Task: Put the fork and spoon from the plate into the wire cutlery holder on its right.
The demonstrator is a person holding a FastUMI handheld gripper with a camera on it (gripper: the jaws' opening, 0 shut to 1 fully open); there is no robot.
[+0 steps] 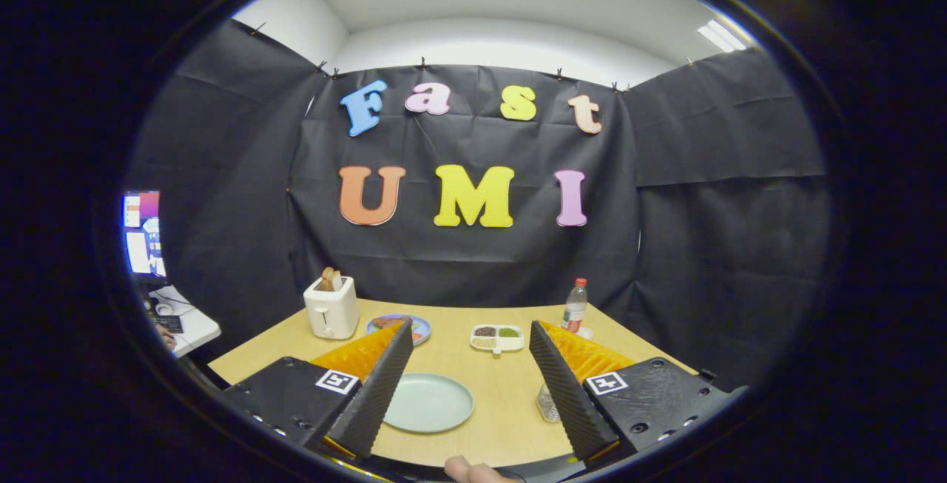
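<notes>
Gripper (470,339) gapes wide, empty; right finger half-hides the wire holder (548,403) beside plate (429,402).

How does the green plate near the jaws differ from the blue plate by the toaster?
The green plate looks bare, while the blue plate carries food. The green plate lies between the open gripper's fingers; the blue plate sits farther back, beside the toaster. The green plate also looks larger, perhaps only because it is nearer. Both are round and lie flat on the wooden table.

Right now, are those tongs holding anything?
No. The tongs are open above the table, with nothing between their fingers; the plate lies below.
</notes>
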